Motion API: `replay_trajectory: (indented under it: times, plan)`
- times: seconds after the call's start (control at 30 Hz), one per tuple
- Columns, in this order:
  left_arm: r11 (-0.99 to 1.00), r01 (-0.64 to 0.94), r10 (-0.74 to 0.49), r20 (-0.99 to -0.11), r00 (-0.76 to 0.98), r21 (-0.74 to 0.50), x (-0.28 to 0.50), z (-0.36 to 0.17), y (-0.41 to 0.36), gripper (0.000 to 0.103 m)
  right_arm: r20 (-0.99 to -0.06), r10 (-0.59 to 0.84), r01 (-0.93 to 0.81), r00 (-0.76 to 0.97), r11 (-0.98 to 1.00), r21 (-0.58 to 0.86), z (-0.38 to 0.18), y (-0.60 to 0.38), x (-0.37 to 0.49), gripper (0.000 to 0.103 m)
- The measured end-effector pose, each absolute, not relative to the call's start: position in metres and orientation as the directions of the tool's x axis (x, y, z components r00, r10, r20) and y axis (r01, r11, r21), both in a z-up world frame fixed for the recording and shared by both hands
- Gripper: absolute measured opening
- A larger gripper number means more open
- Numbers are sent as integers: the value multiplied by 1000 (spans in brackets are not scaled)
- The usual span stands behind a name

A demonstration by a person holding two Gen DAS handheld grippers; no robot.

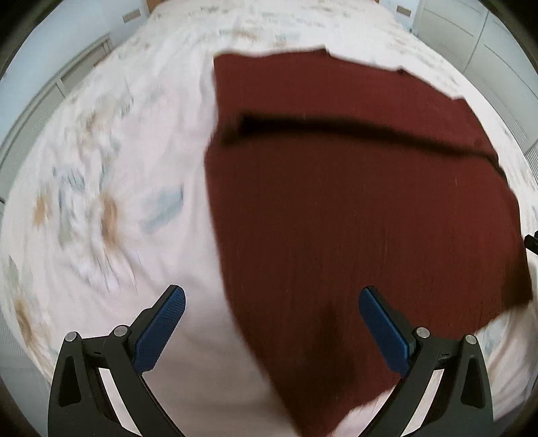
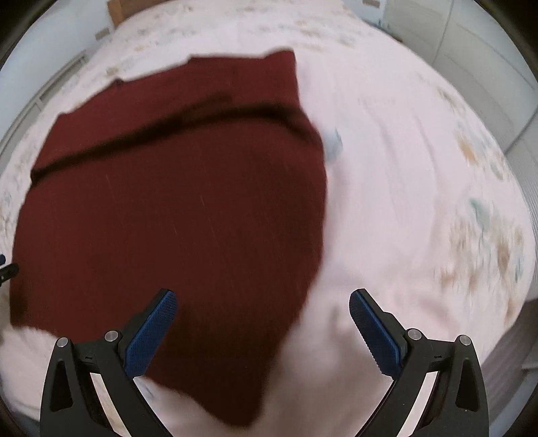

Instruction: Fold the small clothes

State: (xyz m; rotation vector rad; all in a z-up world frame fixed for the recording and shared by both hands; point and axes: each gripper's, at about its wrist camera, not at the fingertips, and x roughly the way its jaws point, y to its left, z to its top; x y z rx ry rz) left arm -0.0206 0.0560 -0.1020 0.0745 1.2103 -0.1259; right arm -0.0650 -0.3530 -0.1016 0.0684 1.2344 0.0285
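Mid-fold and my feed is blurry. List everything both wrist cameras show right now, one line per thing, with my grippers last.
Garment: one, dark red, lying on the bed, a dark fold line across its far part.
Bed cover: one, pale pink with faint blue and tan print, under the garment.
Cabinets: white panels, far right of the room.
Headboard: one, brown, far end of the bed; blurred.
Left gripper: one, black with blue pads, open, above the garment's near left edge.
Right gripper: one, same colours, open, above the near right edge.

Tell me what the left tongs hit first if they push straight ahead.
Probably the dark red garment lying on the bedsheet: its left edge sits between the open left tongs. Blur makes depth uncertain.
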Motion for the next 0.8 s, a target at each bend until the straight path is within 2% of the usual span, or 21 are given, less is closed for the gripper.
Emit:
replay_trajectory:
  times: [0.27, 0.3, 0.33, 0.37, 0.43, 0.47, 0.5, 0.53, 0.57, 0.6, 0.67, 0.8]
  plan:
    - [988, 133, -110, -957, 269, -76, -45, -129, 53, 101, -955, 84, 37, 283, 994, 98, -116, -360, -83, 102]
    - [986, 141, -118, -957, 265, -83, -45, -131, 51, 101, -955, 90, 40, 282, 994, 105, -116, -359, -83, 99]
    - [985, 154, -121, -958, 260, -83, -45, -133, 47, 100, -956, 100, 46, 275, 992, 117, -116, -359, -83, 92]
    - [983, 163, -120, -958, 259, -79, -45, -134, 44, 96, -959, 109, 46, 263, 991, 125, -117, -358, -83, 87]
    - [980, 180, -128, -960, 250, -84, -43, -137, 40, 86, -961, 126, 43, 245, 989, 141, -119, -354, -80, 55]
    - [978, 186, -138, -959, 249, -92, -43, -136, 38, 79, -960, 156, 42, 231, 985, 170, -122, -352, -78, 49]
    - [976, 191, -147, -958, 248, -100, -42, -136, 37, 75, -958, 177, 44, 227, 980, 192, -122, -351, -78, 38]
    - [973, 201, -162, -956, 246, -113, -42, -135, 34, 63, -954, 200, 43, 222, 976, 214, -121, -350, -78, 29]
    - [967, 217, -186, -952, 244, -134, -43, -133, 32, 50, -953, 209, 38, 221, 974, 222, -121, -349, -78, 25]
    - [962, 231, -204, -948, 242, -148, -43, -131, 29, 43, -953, 209, 25, 218, 975, 219, -118, -346, -77, 20]
    - [957, 242, -221, -945, 241, -162, -42, -128, 27, 13, -953, 196, -6, 231, 980, 200, -111, -341, -80, 14]
    - [951, 241, -253, -934, 254, -192, -35, -114, 26, 9, -931, 233, -17, 282, 971, 237, -87, -340, -73, 13]
